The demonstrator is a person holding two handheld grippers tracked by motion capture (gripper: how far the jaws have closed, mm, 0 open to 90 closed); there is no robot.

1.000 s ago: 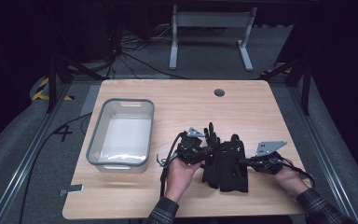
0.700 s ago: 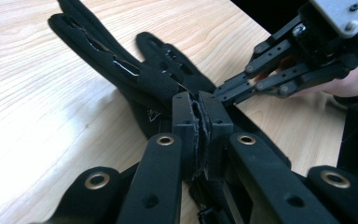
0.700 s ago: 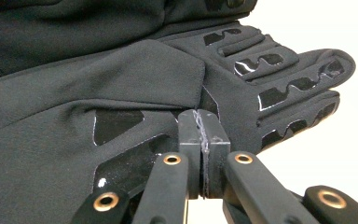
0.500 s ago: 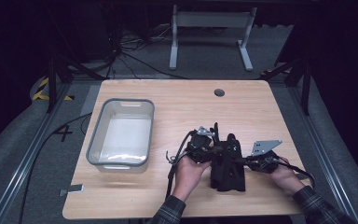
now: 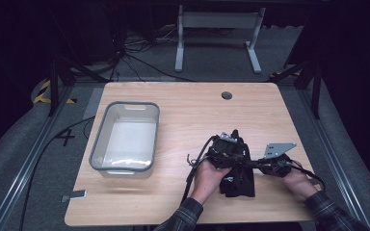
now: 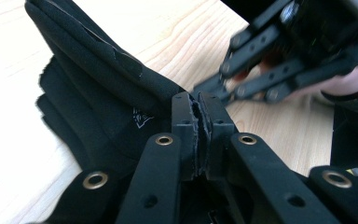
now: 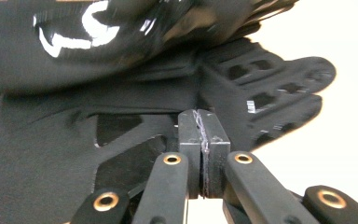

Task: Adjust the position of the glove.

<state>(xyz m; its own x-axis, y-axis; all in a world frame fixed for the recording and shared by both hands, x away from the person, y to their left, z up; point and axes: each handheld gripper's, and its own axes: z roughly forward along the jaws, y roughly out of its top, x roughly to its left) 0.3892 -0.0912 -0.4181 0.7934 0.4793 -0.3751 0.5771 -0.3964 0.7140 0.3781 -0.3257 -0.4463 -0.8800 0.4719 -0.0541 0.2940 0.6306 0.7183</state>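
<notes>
Left tongs are clenched on a fold of a black glove, their tips pinching the cloth's edge in the left gripper view. Right tongs are likewise clenched, gripping glove fabric where the pads meet in the right gripper view. A second earlier the left tongs sat further toward 9 o'clock on the desk, over the glove's left edge; they have since slid toward 3 o'clock, so the two tools now nearly meet above the cloth. The right tongs have kept their place. The glove pile looked wider and flatter then; it now appears bunched into a narrower heap.

The gloves lie at about 5 o'clock on the desk, just ahead of the person's two hands, the left hand and the right hand. The fabric is soft, matte and black, with padded, slotted finger panels and a white printed logo. Whether there are one or two gloves cannot be told for certain; layers overlap.

One clear plastic tub with rounded corners and a grey rim sits at 9 o'clock, well apart from the gloves. The desk is pale wood grain with one round cable hole near 12 o'clock. Both sleeves are plaid.
</notes>
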